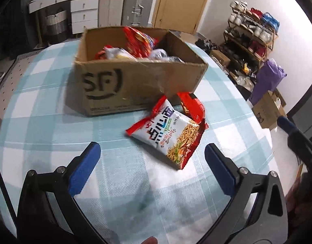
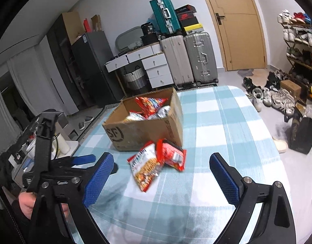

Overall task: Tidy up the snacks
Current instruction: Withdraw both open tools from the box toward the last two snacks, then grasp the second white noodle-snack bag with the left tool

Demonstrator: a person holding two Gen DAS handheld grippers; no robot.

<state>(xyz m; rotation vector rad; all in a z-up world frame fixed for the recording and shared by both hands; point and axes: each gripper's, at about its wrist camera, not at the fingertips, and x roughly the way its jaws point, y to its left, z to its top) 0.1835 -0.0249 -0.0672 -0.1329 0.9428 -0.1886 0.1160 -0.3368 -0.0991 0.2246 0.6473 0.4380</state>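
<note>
A brown cardboard box (image 1: 125,85) marked SF stands on the blue-and-white checked table (image 1: 54,122), holding several snack packets (image 1: 139,42). In front of its right corner lie two loose packets: a white-and-red noodle snack packet (image 1: 168,136) partly on top of a red packet (image 1: 191,106). My left gripper (image 1: 152,147) is open just short of the noodle packet, nothing between its fingers. My right gripper (image 2: 161,157) is open too, low over the cloth, with the noodle packet (image 2: 145,166) and red packet (image 2: 173,155) just ahead and the box (image 2: 143,130) beyond.
The left gripper's blue finger (image 2: 82,159) shows at the left of the right wrist view. Off the table's right edge are a shoe rack (image 1: 251,38), a purple bag (image 1: 267,79) and a floor carton (image 1: 267,109). Suitcases (image 2: 188,57) and white drawers (image 2: 156,69) stand behind.
</note>
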